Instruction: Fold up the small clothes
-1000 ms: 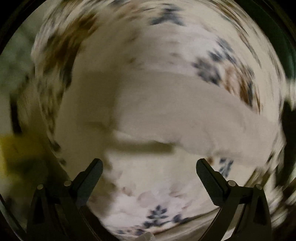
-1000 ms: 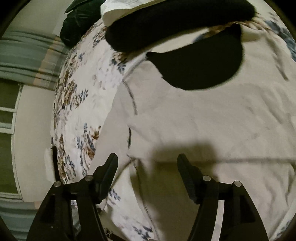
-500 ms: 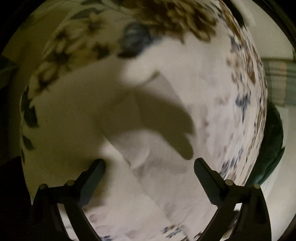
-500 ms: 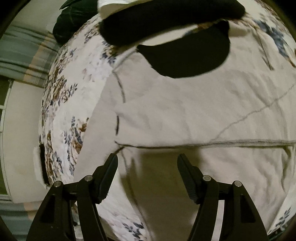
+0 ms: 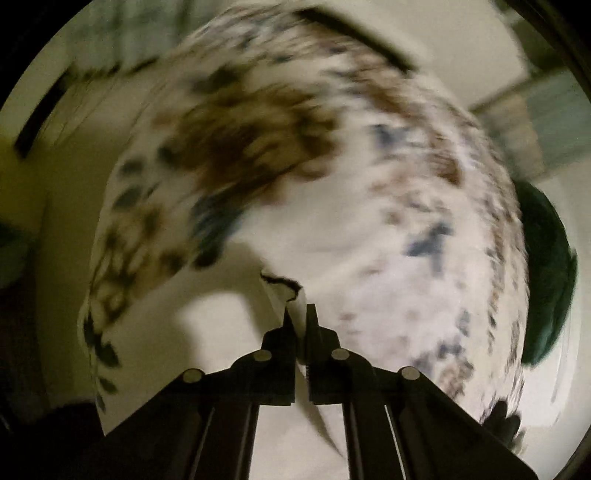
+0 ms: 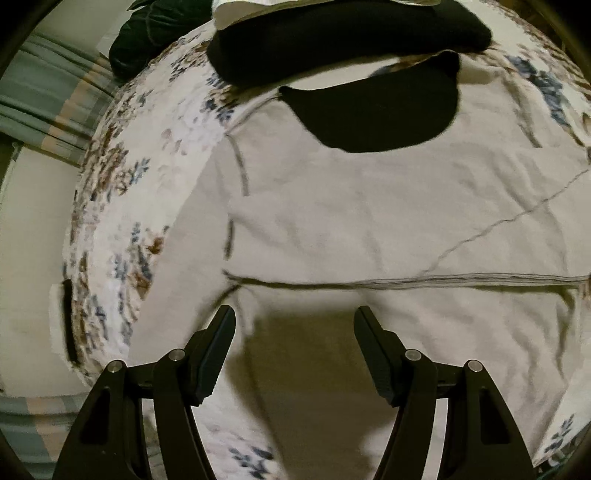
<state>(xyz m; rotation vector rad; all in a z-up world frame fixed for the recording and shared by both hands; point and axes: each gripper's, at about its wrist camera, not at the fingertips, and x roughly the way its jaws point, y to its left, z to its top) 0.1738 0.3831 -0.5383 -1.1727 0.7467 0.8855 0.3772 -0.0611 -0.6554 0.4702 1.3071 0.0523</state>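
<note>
A cream garment [image 6: 369,221] with dark seam lines lies spread flat on a floral bedspread [image 6: 147,155]. My right gripper [image 6: 294,325] is open and empty, hovering over the garment's near part. My left gripper [image 5: 298,314] is shut on a cream edge of the garment [image 5: 280,291], which sticks up between the fingertips; the rest of that cloth [image 5: 221,332] trails to the lower left. The left wrist view is motion-blurred.
A black folded garment [image 6: 351,33] and a black flap [image 6: 380,107] lie at the far side of the bed. A dark green bundle [image 6: 155,33] sits at the bed's far left edge, also seen in the left wrist view [image 5: 546,288]. Striped curtains [image 6: 40,99] hang beyond the bed.
My left gripper has closed from wide open onto the cream garment's edge and swung round. My right gripper has stayed open and drifted slightly over the garment.
</note>
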